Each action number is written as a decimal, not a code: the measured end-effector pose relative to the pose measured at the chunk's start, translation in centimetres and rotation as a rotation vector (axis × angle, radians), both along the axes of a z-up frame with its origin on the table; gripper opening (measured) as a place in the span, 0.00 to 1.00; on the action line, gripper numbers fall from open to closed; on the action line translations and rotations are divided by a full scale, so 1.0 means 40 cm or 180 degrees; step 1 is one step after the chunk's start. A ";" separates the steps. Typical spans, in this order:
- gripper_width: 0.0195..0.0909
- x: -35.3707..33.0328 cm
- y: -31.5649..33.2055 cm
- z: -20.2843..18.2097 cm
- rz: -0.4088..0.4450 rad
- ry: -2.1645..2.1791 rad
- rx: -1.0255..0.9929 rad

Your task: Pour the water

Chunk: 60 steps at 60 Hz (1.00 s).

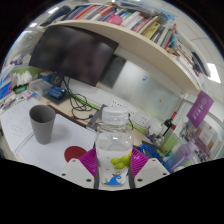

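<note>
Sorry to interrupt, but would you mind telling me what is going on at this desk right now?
A person is working a handheld gripper whose tongs are closed on a clear plastic bottle, held upright between the pink pads. A grey cup stands on the white desk beyond and to the left, apart from the bottle. No water is being poured yet. A dark monitor sits behind, under a shelf of books.

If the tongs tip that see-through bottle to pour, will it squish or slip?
The bottle looks like thin clear plastic, so it may squish a little. The tongs seem to press it from both sides with their soft pink pads, so it probably won't slip. The grey cup stands tall on the table and could tip if bumped.
</note>
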<state>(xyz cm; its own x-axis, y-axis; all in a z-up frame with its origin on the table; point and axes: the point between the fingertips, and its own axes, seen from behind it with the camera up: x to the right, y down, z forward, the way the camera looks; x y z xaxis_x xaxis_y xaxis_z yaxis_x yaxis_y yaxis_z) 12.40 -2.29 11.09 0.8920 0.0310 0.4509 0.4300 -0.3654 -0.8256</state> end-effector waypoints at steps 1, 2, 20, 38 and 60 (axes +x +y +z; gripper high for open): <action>0.29 -0.009 0.004 0.006 0.0031 -0.0107 -0.0033; 0.29 -0.017 0.008 0.016 0.0064 -0.0198 -0.0042; 0.29 -0.163 0.100 0.151 0.0679 -0.2547 -0.0068; 0.29 -0.237 0.170 0.147 0.1208 -0.4280 -0.0217; 0.29 -0.231 0.177 0.115 0.1260 -0.5072 -0.0602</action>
